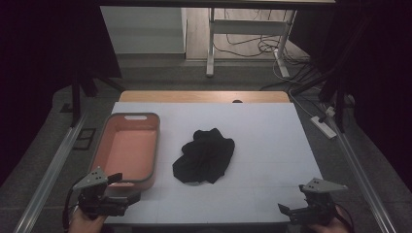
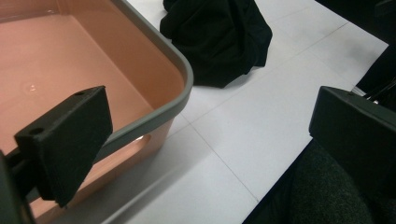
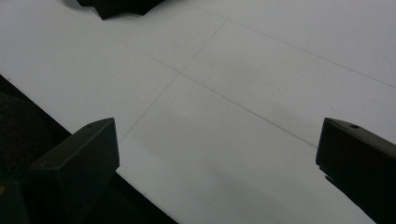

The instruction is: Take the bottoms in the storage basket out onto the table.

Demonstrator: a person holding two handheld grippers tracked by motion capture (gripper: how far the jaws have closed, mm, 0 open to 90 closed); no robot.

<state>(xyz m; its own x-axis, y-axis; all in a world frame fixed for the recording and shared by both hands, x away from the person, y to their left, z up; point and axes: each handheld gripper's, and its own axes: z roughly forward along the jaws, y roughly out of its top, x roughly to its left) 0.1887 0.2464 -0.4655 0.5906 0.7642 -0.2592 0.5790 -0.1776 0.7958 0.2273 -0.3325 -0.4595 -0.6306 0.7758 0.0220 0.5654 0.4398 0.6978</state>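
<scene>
Black crumpled cloth (image 1: 204, 155) lies mid-bench beside the pink tub (image 1: 104, 141), forward of both spread, empty tongs, left (image 1: 116, 187) somewhat nearer than right (image 1: 291, 209).

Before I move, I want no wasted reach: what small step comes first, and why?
Probably bring the right gripper forward toward the black cloth. It sits open at the table's near edge, holding nothing, and the cloth lies crumpled beside the empty pink bin.

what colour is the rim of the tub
Grey, around a salmon-pink tub; clearest in the left gripper view.
</scene>
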